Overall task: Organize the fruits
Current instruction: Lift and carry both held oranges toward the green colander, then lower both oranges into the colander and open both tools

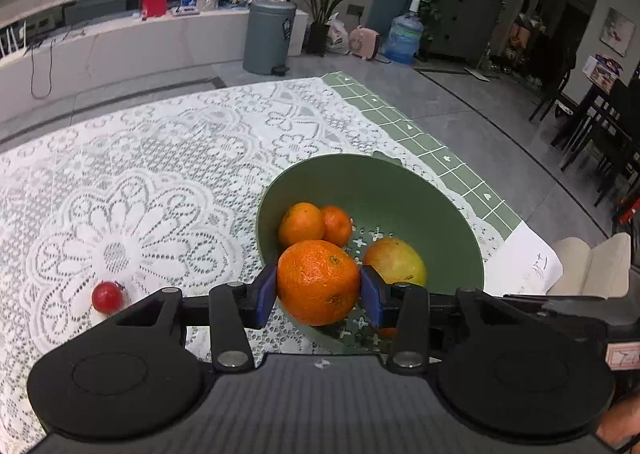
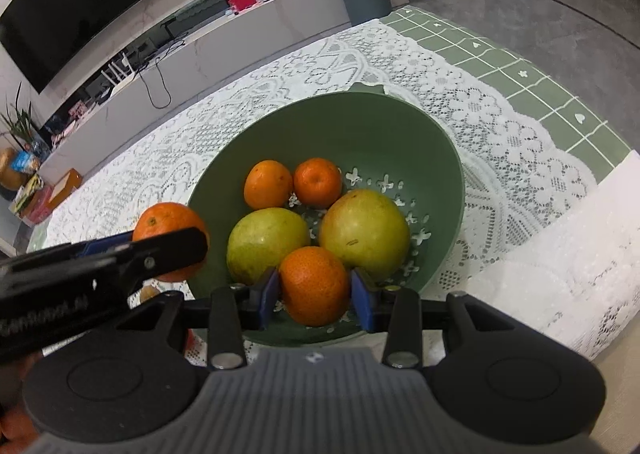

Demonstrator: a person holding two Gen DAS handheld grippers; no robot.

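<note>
While I lean over a table spread with a white lace tablecloth (image 1: 160, 157), both of my grippers are at the near rim of a green bowl (image 2: 360, 121) with flower-shaped holes in its bottom. Under the lace lies a green mat with a white grid (image 2: 532, 77), showing at the table's far corner.

Across the room are a dark television screen (image 2: 80, 1) on the wall, a long white cabinet (image 1: 132, 41), a grey pedal bin (image 1: 269, 35), a blue water jug (image 1: 404, 35), a pink fan heater (image 1: 363, 42) and a potted plant (image 1: 324, 9). Dark dining chairs (image 1: 600, 133) stand at the right.

Inside the bowl lie two yellow-green mangoes (image 2: 364, 234) side by side, and behind them two small oranges (image 2: 268, 183) touching each other.

My left gripper (image 1: 319, 286) is closed on a large orange (image 1: 318, 282), its blue pads pressing both sides, just above the bowl's near left rim. My right gripper (image 2: 314, 290) clamps a smaller orange (image 2: 314, 286) the same way, low inside the bowl, in front of the two mangoes. From the right camera, the left gripper's black arm crosses the lower left and hides part of its fruit; pale lettering on it is too blurred to read.

A small red fruit (image 1: 107, 296) sits alone on the lace, left of the bowl. Handwriting on a white sheet (image 1: 538, 262) past the bowl is illegible.
</note>
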